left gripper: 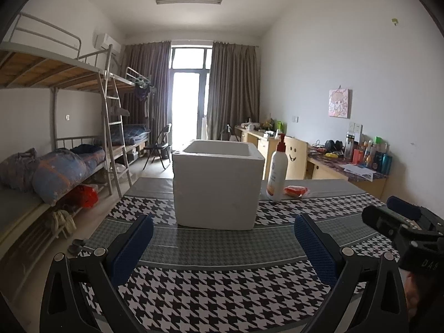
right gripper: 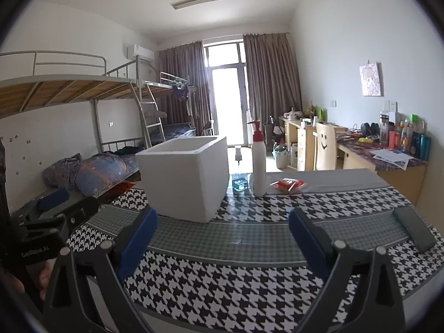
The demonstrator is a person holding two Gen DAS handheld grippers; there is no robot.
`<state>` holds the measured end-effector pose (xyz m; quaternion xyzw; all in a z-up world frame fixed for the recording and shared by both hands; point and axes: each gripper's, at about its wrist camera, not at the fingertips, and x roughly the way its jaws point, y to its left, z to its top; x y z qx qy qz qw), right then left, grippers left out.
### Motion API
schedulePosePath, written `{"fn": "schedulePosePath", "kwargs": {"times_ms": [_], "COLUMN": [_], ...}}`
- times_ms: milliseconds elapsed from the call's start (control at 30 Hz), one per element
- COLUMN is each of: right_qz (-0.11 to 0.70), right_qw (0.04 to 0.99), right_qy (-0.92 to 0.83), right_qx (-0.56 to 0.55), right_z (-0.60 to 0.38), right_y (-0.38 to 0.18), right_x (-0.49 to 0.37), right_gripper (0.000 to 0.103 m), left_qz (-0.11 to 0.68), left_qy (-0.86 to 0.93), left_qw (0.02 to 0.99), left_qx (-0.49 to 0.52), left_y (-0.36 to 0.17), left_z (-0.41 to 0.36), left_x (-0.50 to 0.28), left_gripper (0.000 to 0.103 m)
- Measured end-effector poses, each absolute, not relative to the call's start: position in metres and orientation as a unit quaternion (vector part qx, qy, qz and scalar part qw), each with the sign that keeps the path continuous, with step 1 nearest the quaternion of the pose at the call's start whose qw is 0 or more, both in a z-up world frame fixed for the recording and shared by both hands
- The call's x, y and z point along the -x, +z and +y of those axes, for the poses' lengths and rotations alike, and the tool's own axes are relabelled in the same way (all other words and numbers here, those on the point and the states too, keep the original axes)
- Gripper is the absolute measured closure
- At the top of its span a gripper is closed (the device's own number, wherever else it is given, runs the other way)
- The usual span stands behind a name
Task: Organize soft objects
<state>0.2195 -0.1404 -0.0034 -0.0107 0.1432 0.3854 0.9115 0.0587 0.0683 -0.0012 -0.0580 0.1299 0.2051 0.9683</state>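
Note:
A white foam box (left gripper: 217,186) stands open-topped on the houndstooth table (left gripper: 222,291); in the right wrist view the box (right gripper: 184,176) is left of centre. An orange packet in clear wrap (left gripper: 296,191) lies right of the box behind a white pump bottle (left gripper: 277,170), also seen in the right wrist view as the packet (right gripper: 288,184) and the bottle (right gripper: 258,161). My left gripper (left gripper: 223,229) is open and empty just in front of the box. My right gripper (right gripper: 223,223) is open and empty, near the box's front corner.
A dark phone-like slab (right gripper: 415,229) lies on the table at right. A small glass object (right gripper: 240,184) sits behind the box. Bunk beds (left gripper: 55,149) stand left, desks and a chair (left gripper: 297,154) right. The other gripper shows at each view's edge (left gripper: 402,227).

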Motion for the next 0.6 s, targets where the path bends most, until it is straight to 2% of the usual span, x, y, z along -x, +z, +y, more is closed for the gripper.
{"fn": "schedulePosePath", "kwargs": {"times_ms": [600], "right_qz": [0.12], "right_qw": [0.915], "right_qy": [0.385], "right_qx": [0.008], "right_z": [-0.158], "right_y": [-0.014], "right_x": [-0.192], "right_gripper": [0.004], "left_qz": [0.113], "left_qy": [0.201], "left_qw": [0.972], "left_qx": [0.047], "left_y": [-0.007], "left_z": [0.043], "left_x": [-0.037], "left_gripper": [0.001]}}
